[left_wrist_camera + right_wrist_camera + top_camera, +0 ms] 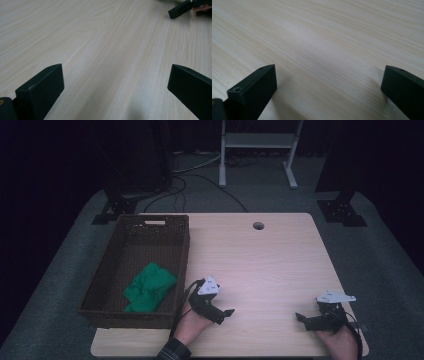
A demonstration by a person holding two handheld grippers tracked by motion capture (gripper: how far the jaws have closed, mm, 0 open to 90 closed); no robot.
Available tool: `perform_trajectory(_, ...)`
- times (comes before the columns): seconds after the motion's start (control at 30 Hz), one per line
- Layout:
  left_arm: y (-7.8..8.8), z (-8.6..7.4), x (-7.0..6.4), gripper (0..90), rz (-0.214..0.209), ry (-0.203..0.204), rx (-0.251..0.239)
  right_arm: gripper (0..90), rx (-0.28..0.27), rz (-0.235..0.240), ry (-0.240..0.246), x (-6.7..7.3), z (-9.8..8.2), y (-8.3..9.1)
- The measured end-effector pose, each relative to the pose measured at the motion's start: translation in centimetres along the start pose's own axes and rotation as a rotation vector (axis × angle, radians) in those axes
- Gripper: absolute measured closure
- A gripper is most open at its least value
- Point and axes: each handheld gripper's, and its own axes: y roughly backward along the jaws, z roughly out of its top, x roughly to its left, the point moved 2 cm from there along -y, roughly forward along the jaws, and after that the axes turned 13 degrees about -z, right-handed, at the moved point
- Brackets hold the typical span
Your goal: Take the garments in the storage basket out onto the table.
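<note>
While the green cloth [149,287] lies in the basket [107,273], just left of the left tongs [229,312], both tongs rest low over the bare table [270,265] with jaws spread wide and nothing between them; the right tongs [299,317] sit well apart, facing the left ones.
</note>
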Motion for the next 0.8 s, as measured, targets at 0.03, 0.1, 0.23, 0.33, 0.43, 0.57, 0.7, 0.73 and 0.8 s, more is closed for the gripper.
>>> perform_trajectory(0.03, 0.01, 0.01, -0.01, 0.0, 0.000, 0.000, -0.001, 0.0, 0.000, 0.000, 0.000, 0.00, 0.00, 0.00)
perform_trajectory(0.1, 0.06, 0.06, 0.01, 0.0, 0.000, 0.000, -0.002, 0.0, 0.000, 0.000, 0.000, 0.00, 0.00, 0.00)
perform_trajectory(0.23, 0.11, 0.21, -0.03, 0.0, 0.000, -0.002, -0.001, 0.0, 0.000, 0.000, 0.000, 0.00, 0.00, 0.00)
perform_trajectory(0.33, 0.19, 0.34, -0.06, 0.0, 0.003, -0.005, -0.003, 0.0, 0.000, 0.000, 0.000, 0.00, 0.00, 0.00)
perform_trajectory(0.43, 0.25, 0.42, -0.08, 0.0, 0.005, -0.008, -0.003, 0.0, 0.000, 0.000, 0.000, 0.00, 0.00, 0.00)
perform_trajectory(0.57, 0.37, 0.55, -0.14, 0.0, 0.006, -0.009, -0.004, 0.0, 0.000, 0.000, 0.000, 0.00, 0.00, 0.00)
perform_trajectory(0.7, 0.40, 0.60, -0.14, 0.0, 0.008, -0.009, -0.004, 0.0, 0.000, 0.000, 0.000, 0.00, 0.00, 0.00)
perform_trajectory(0.73, 0.39, 0.61, -0.14, 0.0, 0.008, -0.008, -0.004, 0.0, 0.000, 0.000, 0.000, 0.00, 0.00, 0.00)
perform_trajectory(0.8, 0.41, 0.64, -0.15, 0.0, 0.008, -0.008, -0.006, 0.0, 0.000, 0.000, 0.000, 0.00, 0.00, 0.00)
